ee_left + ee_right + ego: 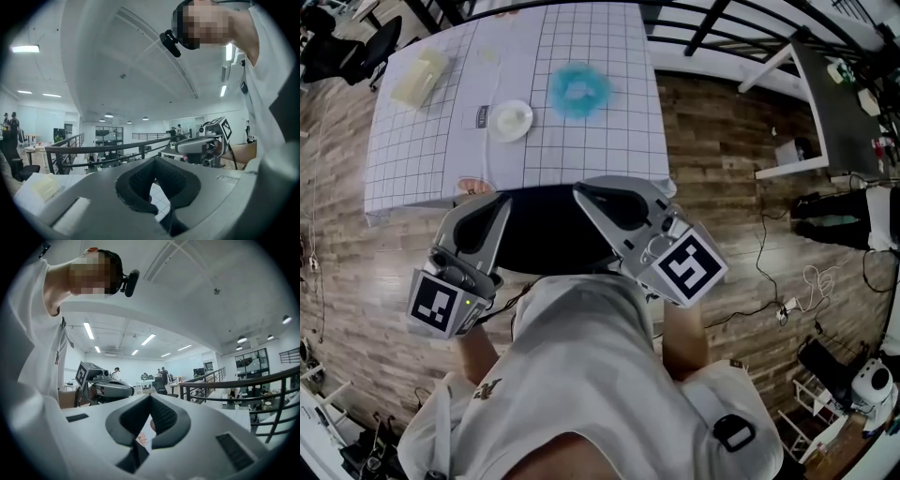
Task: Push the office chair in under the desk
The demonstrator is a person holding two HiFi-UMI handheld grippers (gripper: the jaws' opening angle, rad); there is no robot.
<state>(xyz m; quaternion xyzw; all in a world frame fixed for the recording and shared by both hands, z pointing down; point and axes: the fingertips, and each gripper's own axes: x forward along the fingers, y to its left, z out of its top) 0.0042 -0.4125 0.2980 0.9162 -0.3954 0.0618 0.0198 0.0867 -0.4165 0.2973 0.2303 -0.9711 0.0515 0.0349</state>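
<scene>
Below the head camera, we look down on a desk (422,169) covered by a white grid cloth. On it stand a white bowl (511,120), a blue fluffy thing (578,91) and a pale block (419,77). The black office chair (548,234) stands on the wooden floor (722,187) at the desk's near edge. Its dark top runs up to the hem of the cloth, and we cannot tell how far under it goes.

The left gripper (500,200) lies over the chair's left side and the right gripper (579,190) over its right side, both pointing toward the desk. Their tips sit close to the cloth's edge. We cannot tell from this view whether they press on the chair.

In the left gripper view, we see that gripper's fingers (140,180) brought together at the tips. Only the hollow between their dark pads is left, and nothing is held in it. A patch of the grid cloth shows through the hollow. The right gripper hangs level just beyond, and a black railing (93,147) crosses behind it.

In the right gripper view, we find the same. Its fingers (164,416) meet at the tips and clamp nothing, with a sliver of the cloth showing through the gap between the pads. The left gripper sits level at the left. The chair appears in neither gripper view.
</scene>
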